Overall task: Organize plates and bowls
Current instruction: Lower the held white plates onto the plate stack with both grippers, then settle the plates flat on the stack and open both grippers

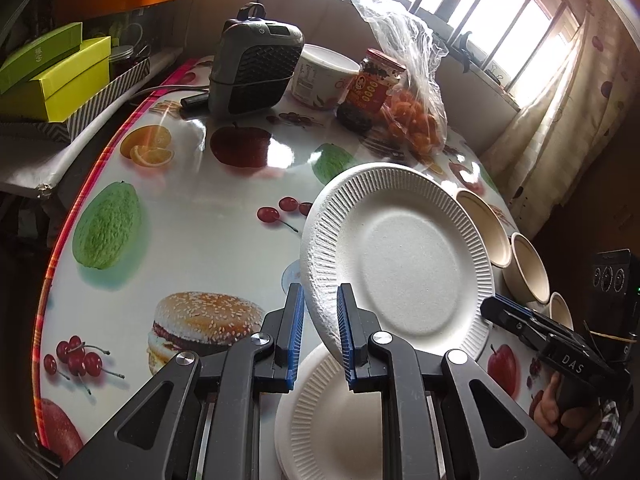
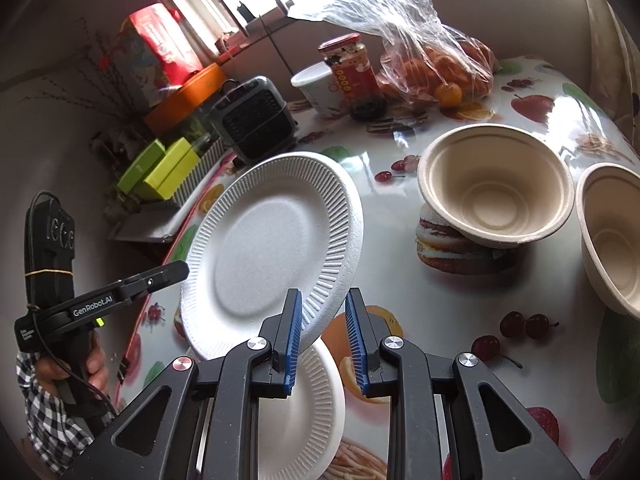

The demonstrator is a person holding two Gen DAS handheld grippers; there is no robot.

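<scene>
A white ribbed paper plate (image 1: 404,264) is held tilted above the table between both grippers. My left gripper (image 1: 318,334) has its blue pads around the plate's left rim. My right gripper (image 2: 322,338) stands at the plate's (image 2: 272,252) right rim with the rim between its jaws, which stand apart. A second white plate (image 1: 332,416) lies flat on the table beneath, also in the right wrist view (image 2: 300,412). Three beige paper bowls (image 1: 484,228) stand to the right; two show in the right wrist view (image 2: 496,188).
The round table has a glossy fruit-print cover (image 1: 192,216). At the back stand a grey heater (image 1: 256,68), a white tub (image 1: 324,76), a sauce jar (image 1: 372,88) and a bag of oranges (image 1: 416,120). Green boxes (image 1: 52,76) sit off the left edge.
</scene>
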